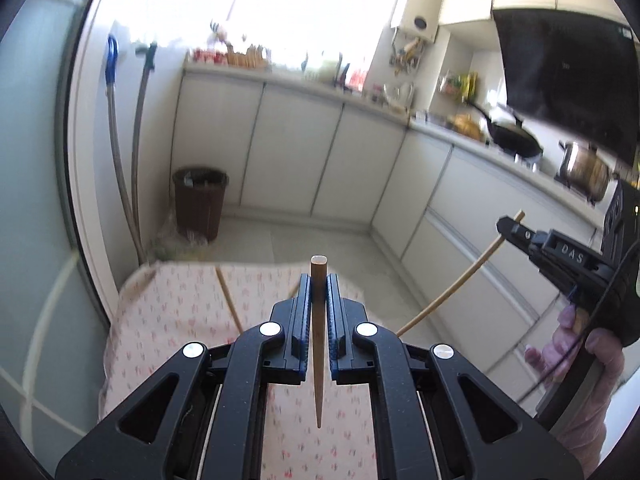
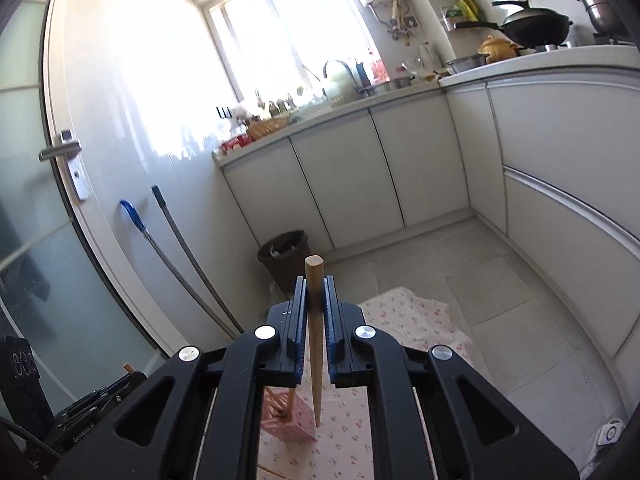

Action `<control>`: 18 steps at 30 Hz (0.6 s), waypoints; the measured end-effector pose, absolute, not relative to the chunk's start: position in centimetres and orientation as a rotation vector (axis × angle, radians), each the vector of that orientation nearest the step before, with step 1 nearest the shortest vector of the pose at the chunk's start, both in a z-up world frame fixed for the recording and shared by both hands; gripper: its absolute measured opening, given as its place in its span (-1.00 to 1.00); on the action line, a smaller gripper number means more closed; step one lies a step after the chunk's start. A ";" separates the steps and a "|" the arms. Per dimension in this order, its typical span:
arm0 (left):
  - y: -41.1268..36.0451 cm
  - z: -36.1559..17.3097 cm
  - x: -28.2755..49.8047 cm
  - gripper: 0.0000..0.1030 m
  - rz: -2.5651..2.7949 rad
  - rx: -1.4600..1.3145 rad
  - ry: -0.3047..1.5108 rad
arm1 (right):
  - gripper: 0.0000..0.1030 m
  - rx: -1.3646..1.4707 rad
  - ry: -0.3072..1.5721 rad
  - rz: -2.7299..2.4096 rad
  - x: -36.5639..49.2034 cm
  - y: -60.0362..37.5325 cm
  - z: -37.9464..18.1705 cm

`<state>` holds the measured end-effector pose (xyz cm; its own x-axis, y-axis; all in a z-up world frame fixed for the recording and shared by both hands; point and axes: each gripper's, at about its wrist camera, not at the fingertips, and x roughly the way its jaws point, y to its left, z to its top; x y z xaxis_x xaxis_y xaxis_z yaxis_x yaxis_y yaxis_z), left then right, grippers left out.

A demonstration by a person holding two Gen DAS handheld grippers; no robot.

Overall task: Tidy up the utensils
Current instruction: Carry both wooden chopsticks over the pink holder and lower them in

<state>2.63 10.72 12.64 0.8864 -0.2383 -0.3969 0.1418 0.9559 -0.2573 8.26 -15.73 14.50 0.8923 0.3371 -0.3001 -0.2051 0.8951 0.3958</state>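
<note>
Pale wood, round in section, tapering to a point: one chopstick (image 1: 319,332) is clamped in the left gripper (image 1: 319,292), thick end up past the fingertips, thin tip hanging below the jaws over the floral cloth (image 1: 180,312). A second chopstick (image 2: 315,332) sits the same way in the right gripper (image 2: 315,296), both sets of jaws closed tight on the shafts near the thick end. In the left view the right gripper (image 1: 505,225) shows at the side with its stick slanting down and away.

Both held high above the table. Pink slotted utensil basket (image 2: 294,420) stands on the cloth below the right gripper, at least one stick already leaning inside. Another loose chopstick (image 1: 229,300) lies on the cloth.

Risks, judged:
- Grip is on a smooth tapered rod by narrow pads; a jolt could pivot or slide the stick, so the tip swings off line.
- Long overhang below the jaws: a tip arriving at an angle may catch the basket rim or the leaning stick and tip the light basket.
- Two sticks close together could knock each other on approach.
- Release from height would bounce the stick out onto the floor (image 2: 500,280).
</note>
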 end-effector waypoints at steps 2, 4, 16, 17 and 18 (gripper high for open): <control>11.2 14.4 2.8 -0.86 -0.185 -0.226 0.388 | -0.84 0.381 0.333 0.312 8.6 -15.4 16.5; 11.6 15.7 3.3 -0.86 -0.162 -0.219 0.351 | -0.84 0.385 0.310 0.331 9.1 -14.9 17.7; 12.1 8.5 9.8 -0.78 -0.014 -0.141 0.415 | -0.84 0.288 0.312 0.398 11.5 -8.8 16.7; 12.4 7.7 9.9 -0.67 -0.009 -0.150 0.423 | -0.84 0.287 0.323 0.405 11.8 -8.4 16.2; 12.6 7.3 9.6 -0.51 -0.023 -0.154 0.424 | -0.84 0.287 0.330 0.413 11.9 -8.2 15.9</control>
<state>9.64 12.63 7.29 0.9116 -0.0545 -0.4075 -0.0096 0.9881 -0.1536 11.95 -8.18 15.89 0.8647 0.4341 -0.2528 -0.3422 0.8775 0.3361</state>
